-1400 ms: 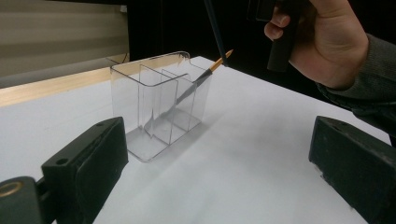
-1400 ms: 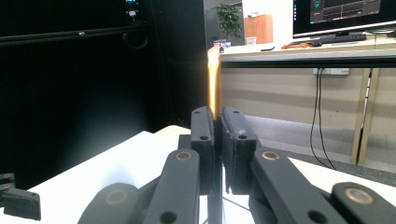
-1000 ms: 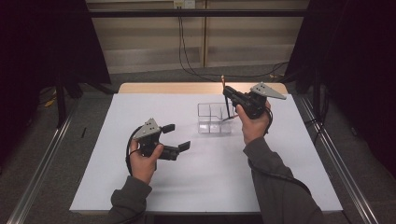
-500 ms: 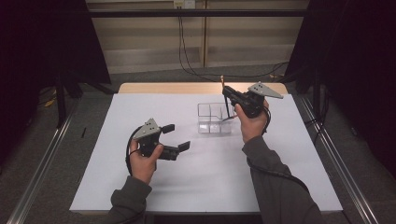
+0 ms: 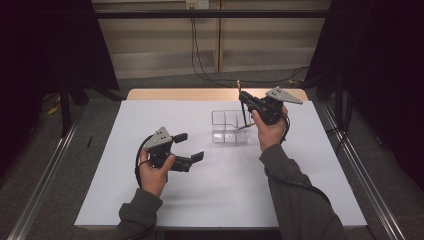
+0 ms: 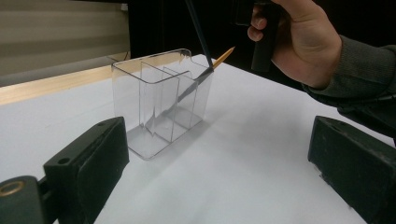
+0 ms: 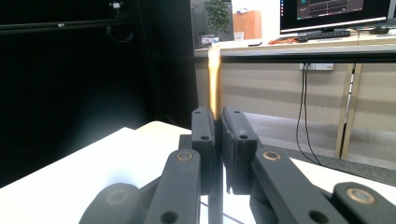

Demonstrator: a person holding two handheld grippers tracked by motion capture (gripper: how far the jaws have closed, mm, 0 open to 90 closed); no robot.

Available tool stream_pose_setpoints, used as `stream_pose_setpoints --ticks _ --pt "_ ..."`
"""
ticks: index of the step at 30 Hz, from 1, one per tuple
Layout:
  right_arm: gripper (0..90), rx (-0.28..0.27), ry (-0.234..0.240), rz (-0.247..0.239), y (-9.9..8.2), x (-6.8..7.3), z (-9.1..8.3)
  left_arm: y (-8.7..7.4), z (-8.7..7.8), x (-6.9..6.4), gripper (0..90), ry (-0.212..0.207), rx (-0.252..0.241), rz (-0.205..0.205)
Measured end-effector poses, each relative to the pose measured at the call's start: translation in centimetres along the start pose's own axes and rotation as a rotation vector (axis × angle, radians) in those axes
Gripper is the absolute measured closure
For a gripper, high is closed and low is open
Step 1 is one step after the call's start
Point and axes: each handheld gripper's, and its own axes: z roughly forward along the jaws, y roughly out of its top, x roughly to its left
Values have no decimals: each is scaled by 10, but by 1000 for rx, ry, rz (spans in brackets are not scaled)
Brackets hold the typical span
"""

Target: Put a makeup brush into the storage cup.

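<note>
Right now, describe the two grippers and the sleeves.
Both the left gripper and the right gripper are black, each with two blocky jaws, brass-coloured pivot pins, a grey three-cornered plate on top and a black cable. The sleeves are dark grey-green knit with ribbed cuffs.

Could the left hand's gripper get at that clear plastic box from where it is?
Probably yes. The left gripper has its jaws open and pointed at the clear plastic divided box, with bare white table between them. The right gripper, holding a dark, wood-tipped brush down into the box, crowds only the far side.
</note>
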Motion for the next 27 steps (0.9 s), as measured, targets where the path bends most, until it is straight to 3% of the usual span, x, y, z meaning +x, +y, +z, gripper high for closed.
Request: stream_pose_setpoints --ticks 11,27 --pt "847 2 -22 0 -2 -5 0 0 0 0 49 7 0 -4" --pt "847 7 -14 -14 -3 -4 4 0 -1 1 49 10 1 -5"
